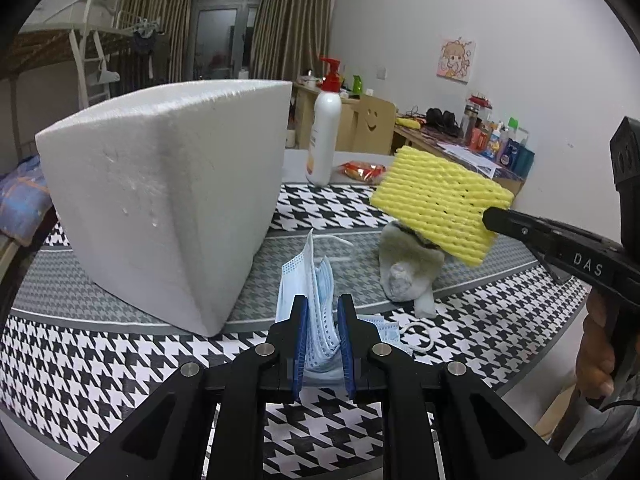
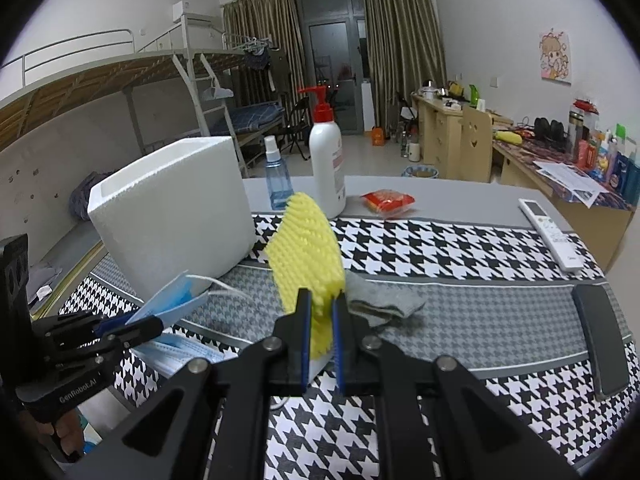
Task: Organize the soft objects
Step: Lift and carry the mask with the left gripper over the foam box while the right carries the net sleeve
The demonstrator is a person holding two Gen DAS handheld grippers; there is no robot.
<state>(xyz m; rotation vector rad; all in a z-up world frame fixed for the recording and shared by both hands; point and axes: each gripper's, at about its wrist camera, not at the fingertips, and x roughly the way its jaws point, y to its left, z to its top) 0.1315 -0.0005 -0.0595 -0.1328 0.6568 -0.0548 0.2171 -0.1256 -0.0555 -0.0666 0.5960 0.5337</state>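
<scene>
left tongs (image 1: 322, 332) pinching a pleated blue mask (image 1: 316, 280) | right tongs (image 2: 320, 316) clamped on ribbed yellow foam net (image 2: 308, 248) | chunky white foam box (image 1: 160, 200) beside, grey sock (image 2: 380, 300) behind

beside the grainy matt styrofoam box (image 1: 160, 208): pleated thin fabric blue mask (image 1: 316, 312), ribbed yellow foam net (image 1: 440, 204), fuzzy grey knit sock (image 2: 376, 300), glossy plastic pump bottle (image 1: 324, 136), woven houndstooth cloth (image 1: 120, 368).
</scene>
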